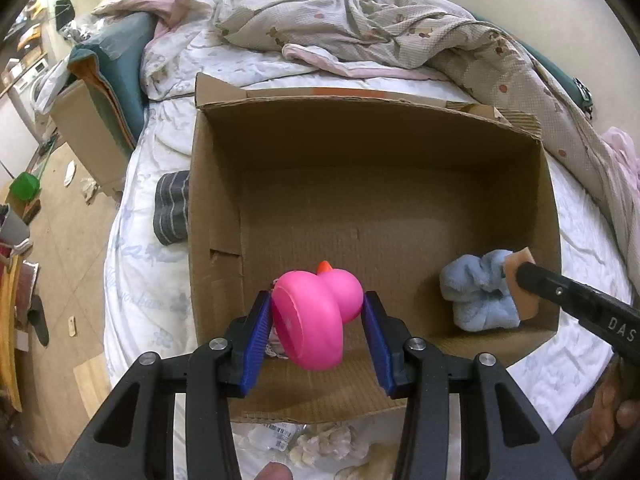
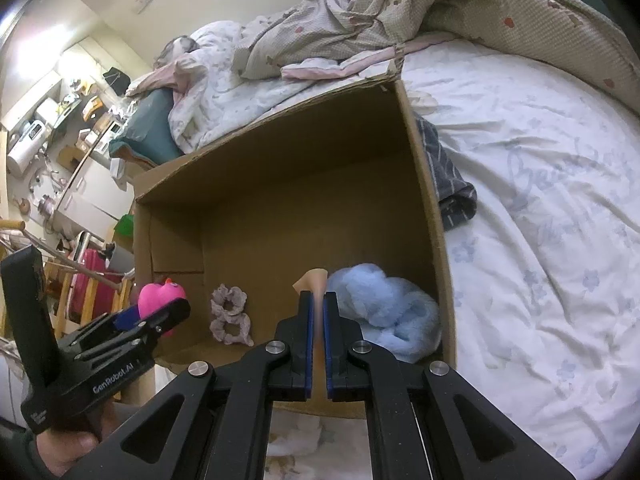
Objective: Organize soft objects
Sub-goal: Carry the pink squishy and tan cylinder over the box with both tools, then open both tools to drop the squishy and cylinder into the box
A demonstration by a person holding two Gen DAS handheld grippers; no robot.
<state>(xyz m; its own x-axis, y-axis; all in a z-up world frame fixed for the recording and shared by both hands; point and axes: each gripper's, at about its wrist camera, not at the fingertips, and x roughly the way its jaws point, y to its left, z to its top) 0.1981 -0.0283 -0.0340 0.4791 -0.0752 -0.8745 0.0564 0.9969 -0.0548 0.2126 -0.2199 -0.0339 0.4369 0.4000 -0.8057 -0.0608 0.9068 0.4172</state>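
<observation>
Left gripper (image 1: 318, 304): blue pads set partway apart, clamped on pink rubber duck (image 1: 316, 314) from either flank; duck tilted, flat base toward camera, orange beak at 12 o'clock, long axis running base-to-beak away from the wrist. Duck held over near-left floor of cardboard box (image 1: 372, 128), apparently clear of it, though the gap is hard to read; release looks like the next call. Right gripper (image 2: 319, 300): pads nearly together, pinching thin tan flat piece (image 2: 314, 280), material unclear, which stands edge-on and pokes out at 12 o'clock. Light blue fluffy cloth (image 2: 394, 310): in near-right corner of box, at 2 o'clock from right jaws, just beside them; touching the tan piece or not, cannot tell. Right hand the nearer to that corner, left hand the nearer to the opposite side. Two mauve scrunchies (image 2: 230, 314): on box floor at 10 o'clock from right jaws, one touching the other, between duck and cloth. Rest of box floor bare; flaps open, far wall upright. Dark striped folded cloth (image 1: 172, 208): outside box, against its left wall, at 10 o'clock from left jaws. Surface: bed with white floral sheet (image 2: 540, 200), rumpled beige quilt (image 1: 400, 32) heaped at 12 o'clock beyond box. Room: wooden floor (image 1: 60, 240) and clutter at 9 o'clock, pale walls.
</observation>
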